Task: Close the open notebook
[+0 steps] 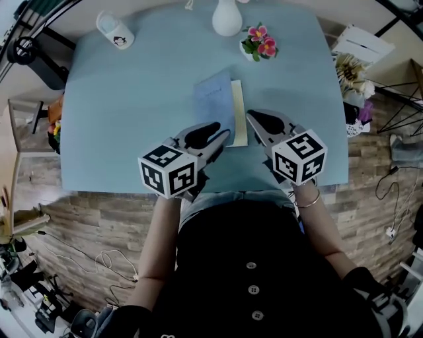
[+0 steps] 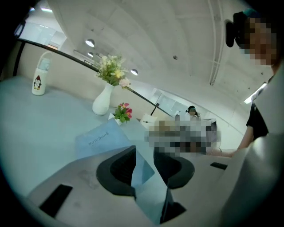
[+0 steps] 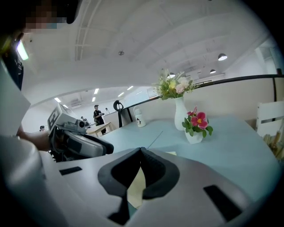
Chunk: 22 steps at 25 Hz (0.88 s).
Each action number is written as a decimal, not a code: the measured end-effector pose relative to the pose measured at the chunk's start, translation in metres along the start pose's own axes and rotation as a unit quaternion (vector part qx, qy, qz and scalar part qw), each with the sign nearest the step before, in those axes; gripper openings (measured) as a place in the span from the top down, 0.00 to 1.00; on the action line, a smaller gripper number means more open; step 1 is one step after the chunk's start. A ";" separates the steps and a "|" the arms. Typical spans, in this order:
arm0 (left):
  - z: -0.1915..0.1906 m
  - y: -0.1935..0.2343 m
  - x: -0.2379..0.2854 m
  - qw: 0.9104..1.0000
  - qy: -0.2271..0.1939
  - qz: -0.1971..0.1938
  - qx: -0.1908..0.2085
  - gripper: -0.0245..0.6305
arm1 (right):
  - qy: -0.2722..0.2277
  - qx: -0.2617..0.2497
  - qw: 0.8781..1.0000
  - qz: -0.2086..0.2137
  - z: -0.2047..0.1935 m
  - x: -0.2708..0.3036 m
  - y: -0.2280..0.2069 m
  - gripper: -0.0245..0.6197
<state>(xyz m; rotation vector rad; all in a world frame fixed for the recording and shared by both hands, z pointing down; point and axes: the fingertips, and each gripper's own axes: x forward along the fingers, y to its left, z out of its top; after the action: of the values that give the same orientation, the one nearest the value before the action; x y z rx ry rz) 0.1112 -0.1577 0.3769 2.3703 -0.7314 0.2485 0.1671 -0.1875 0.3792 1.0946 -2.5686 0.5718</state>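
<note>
The notebook lies at the middle of the pale blue table [image 1: 112, 125]. Its blue cover [image 1: 213, 99] is lifted off the cream pages [image 1: 239, 122] and stands tilted. My left gripper [image 1: 223, 136] is at the cover's near edge. In the left gripper view the cover [image 2: 100, 139], printed "notebook", runs between the jaws of my left gripper [image 2: 145, 153], which stand apart around it. My right gripper [image 1: 250, 114] hovers over the right edge of the pages with its tips together. In the right gripper view a cream page [image 3: 135, 188] shows below the shut right gripper [image 3: 140, 150].
A white vase [image 1: 227, 18] with flowers and a small pot of pink flowers [image 1: 259, 45] stand at the table's far edge. A white bottle [image 1: 115, 30] stands at the far left corner. The table's near edge runs just under both grippers, against the person's body.
</note>
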 end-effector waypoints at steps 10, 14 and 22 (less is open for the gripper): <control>0.049 -0.001 -0.028 0.991 -0.108 0.054 0.060 0.88 | -0.050 -0.019 0.999 -0.004 0.045 -0.012 0.016 0.96; 0.051 -0.007 -0.035 0.988 -0.125 0.058 0.062 0.92 | -0.066 -0.041 0.997 0.004 0.058 -0.017 0.029 0.96; 0.047 -0.007 -0.040 0.983 -0.146 0.081 0.076 0.93 | -0.080 -0.062 0.995 0.018 0.066 -0.021 0.049 0.96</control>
<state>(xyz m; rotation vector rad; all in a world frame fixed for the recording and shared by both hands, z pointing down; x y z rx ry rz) 0.0819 -0.1652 0.3222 2.5251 -1.0796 0.0243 0.1379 -0.1741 0.3002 1.0950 -2.7245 0.3381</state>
